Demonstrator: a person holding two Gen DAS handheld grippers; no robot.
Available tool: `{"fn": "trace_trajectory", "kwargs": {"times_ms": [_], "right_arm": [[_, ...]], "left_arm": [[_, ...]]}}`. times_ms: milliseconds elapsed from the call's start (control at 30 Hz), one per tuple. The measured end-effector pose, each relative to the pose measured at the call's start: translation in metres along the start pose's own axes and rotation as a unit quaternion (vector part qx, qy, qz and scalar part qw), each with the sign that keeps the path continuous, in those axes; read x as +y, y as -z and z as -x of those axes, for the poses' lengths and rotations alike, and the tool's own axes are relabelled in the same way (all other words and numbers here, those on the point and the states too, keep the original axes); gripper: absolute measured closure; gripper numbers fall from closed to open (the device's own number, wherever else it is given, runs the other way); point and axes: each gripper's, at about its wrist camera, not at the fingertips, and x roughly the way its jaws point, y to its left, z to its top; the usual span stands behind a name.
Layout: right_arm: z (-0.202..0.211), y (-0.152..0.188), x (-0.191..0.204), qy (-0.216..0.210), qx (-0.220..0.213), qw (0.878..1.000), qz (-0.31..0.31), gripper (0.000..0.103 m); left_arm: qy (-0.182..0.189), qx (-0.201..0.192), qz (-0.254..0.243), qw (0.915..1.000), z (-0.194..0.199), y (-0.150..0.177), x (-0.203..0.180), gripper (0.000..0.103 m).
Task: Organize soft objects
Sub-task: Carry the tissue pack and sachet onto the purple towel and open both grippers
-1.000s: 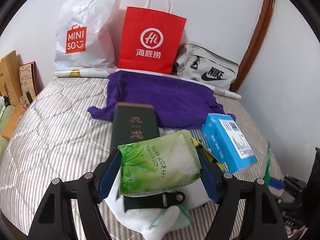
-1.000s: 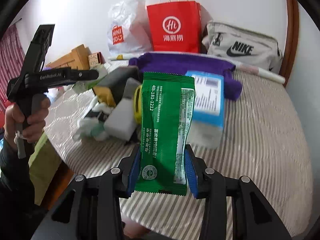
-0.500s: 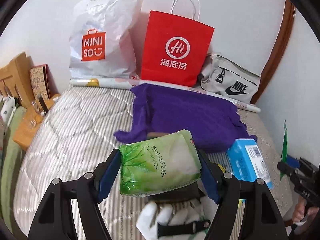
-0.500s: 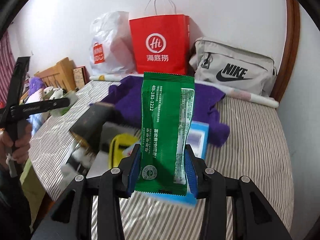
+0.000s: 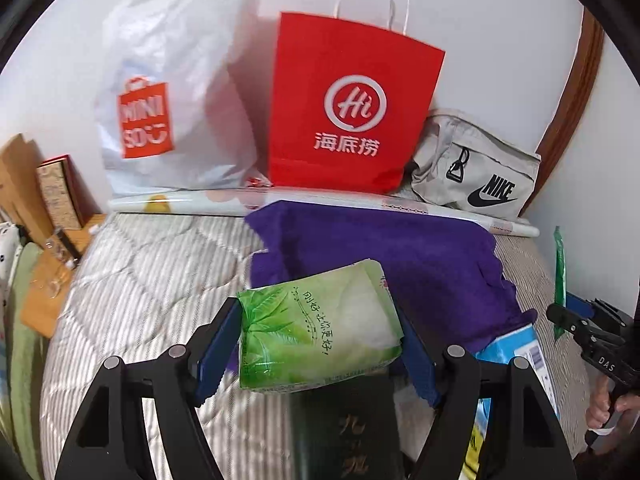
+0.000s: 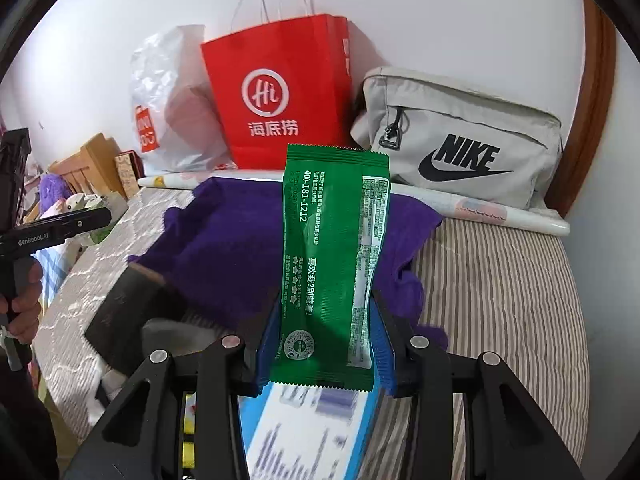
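My left gripper (image 5: pixel 318 346) is shut on a light green tissue pack (image 5: pixel 316 328), held in the air over the bed. My right gripper (image 6: pixel 326 350) is shut on a long dark green sachet (image 6: pixel 334 264) that stands upright between its blue pads. Beneath and ahead of both lies a purple towel (image 5: pixel 400 256) spread on the striped quilt (image 5: pixel 152 280). In the left wrist view the right gripper (image 5: pixel 560 312) shows at the right edge with the sachet (image 5: pixel 559 268) seen edge-on. In the right wrist view the left gripper's handle (image 6: pixel 52 232) shows at the left edge, held by a hand (image 6: pixel 24 304).
Against the wall stand a white Miniso bag (image 5: pixel 176 92), a red paper bag (image 5: pixel 352 100) and a grey Nike pouch (image 5: pixel 476 172); a rolled sheet (image 5: pixel 192 204) lies before them. Near me lie a dark box (image 5: pixel 348 432) and a blue box (image 6: pixel 308 440). Wooden items (image 5: pixel 36 200) sit left.
Both grippers moved toward the wall with their packs; the bags and towel loom larger and the dark and blue boxes slid to the frames' bottom. The grips have not changed.
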Motion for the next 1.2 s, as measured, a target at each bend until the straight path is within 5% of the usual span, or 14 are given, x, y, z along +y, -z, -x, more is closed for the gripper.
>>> {"fn": "trace_trajectory", "kwargs": {"times_ms": [633,1033,1200], "right_arm": [[-0.096,-0.024,-0.022,-0.016,0.107,0.994,0.010,0.061],[-0.121,-0.026,-0.035,-0.010,0.143,0.990,0.006,0.061],[-0.127,-0.025,-0.036,-0.016,0.151,0.988,0.002,0.050]], "left_arm": [[0.016,0.086,-0.033,0.9957,-0.131,-0.062,-0.026,0.030],[0.017,0.119,-0.021,0.9925,-0.165,-0.067,-0.018,0.029],[0.081,0.137,0.003,0.9873,-0.173,-0.067,-0.016,0.022]]}}
